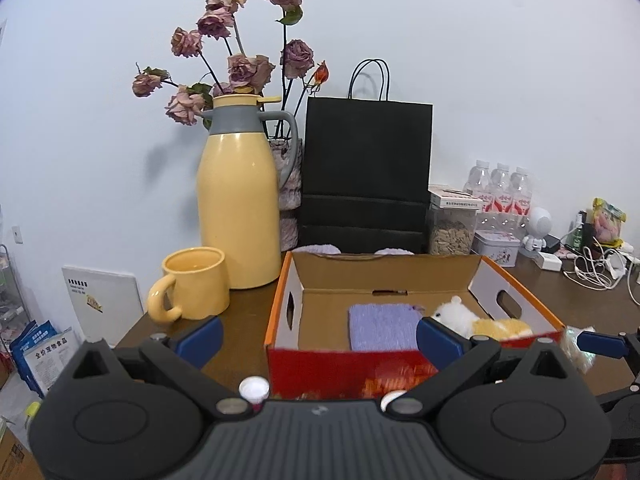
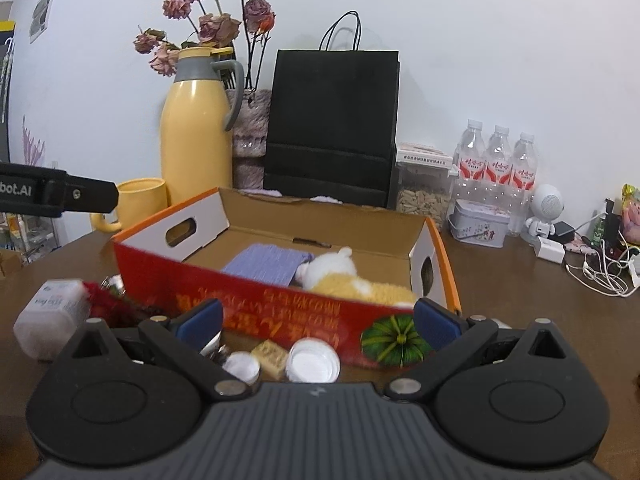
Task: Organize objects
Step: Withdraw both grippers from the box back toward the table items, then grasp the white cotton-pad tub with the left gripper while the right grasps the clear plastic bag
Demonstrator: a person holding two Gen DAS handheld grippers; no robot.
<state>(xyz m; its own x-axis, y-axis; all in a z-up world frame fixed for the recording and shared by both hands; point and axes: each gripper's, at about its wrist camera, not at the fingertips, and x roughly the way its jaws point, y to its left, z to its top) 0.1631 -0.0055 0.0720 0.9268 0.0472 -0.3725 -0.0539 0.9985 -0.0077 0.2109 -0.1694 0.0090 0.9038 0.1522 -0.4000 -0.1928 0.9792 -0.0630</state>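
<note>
Both grippers, left (image 1: 318,334) and right (image 2: 318,322), spread wide, holding nothing. Open cardboard box (image 2: 248,304) on the table (image 2: 520,300) holds a purple cloth (image 2: 266,262) beside a plush toy (image 2: 352,278). Bottle caps (image 2: 312,360) lie just before the box.

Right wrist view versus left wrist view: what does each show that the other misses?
Only the right wrist view shows the loose items in front of the box: a white bottle, a tan block, a large white cap and a red tassel. Only the left wrist view shows the whole yellow mug. Both show the open box holding the purple cloth and plush toy. Both tools are open, holding nothing.
</note>
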